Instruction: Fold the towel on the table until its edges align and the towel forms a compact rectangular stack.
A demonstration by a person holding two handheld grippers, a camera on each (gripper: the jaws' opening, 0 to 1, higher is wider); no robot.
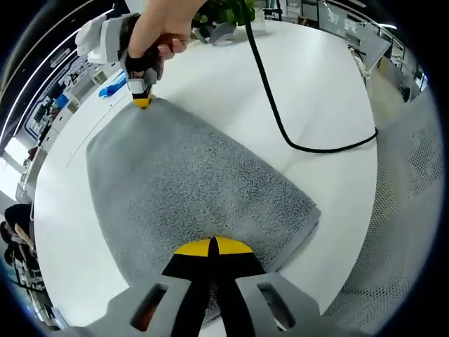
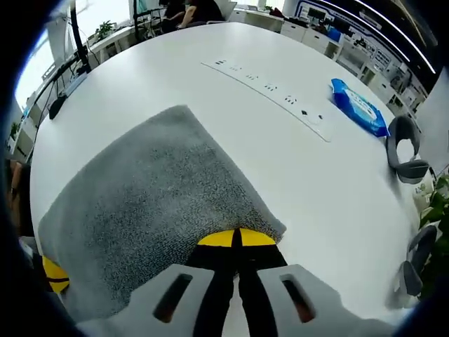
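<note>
Across the white table (image 1: 330,84) lies the grey towel (image 1: 189,182), spread flat in a folded layer, one long edge running near the left gripper and the far corner reaching the right gripper. From the right gripper view the same towel (image 2: 147,203) fills the near left of the tabletop (image 2: 295,175), one corner pointing far toward the middle of the table.

Around it, largest first: a mesh chair back (image 1: 407,210) at the right edge of the left gripper view; a potted plant (image 1: 224,14) at the far end; a black cable (image 1: 280,126) snaking from the plant toward the right table edge, clear of the towel; a strip of sockets (image 2: 270,88) set in the table; a blue packet (image 2: 358,105) beyond it; grey headphones (image 2: 403,151) at the far right. Nothing lies on the towel itself.

A person's hand (image 1: 158,31) grips the right gripper (image 1: 142,102) from above, tool pointing down onto the far corner of the towel.

Left gripper (image 1: 212,247): yellow-tipped jaws pressed together, pinching the near towel edge. Right gripper (image 2: 235,239): jaws likewise closed tight on its towel corner. The left gripper's yellow tip (image 2: 55,274) shows at the towel's near left edge.
</note>
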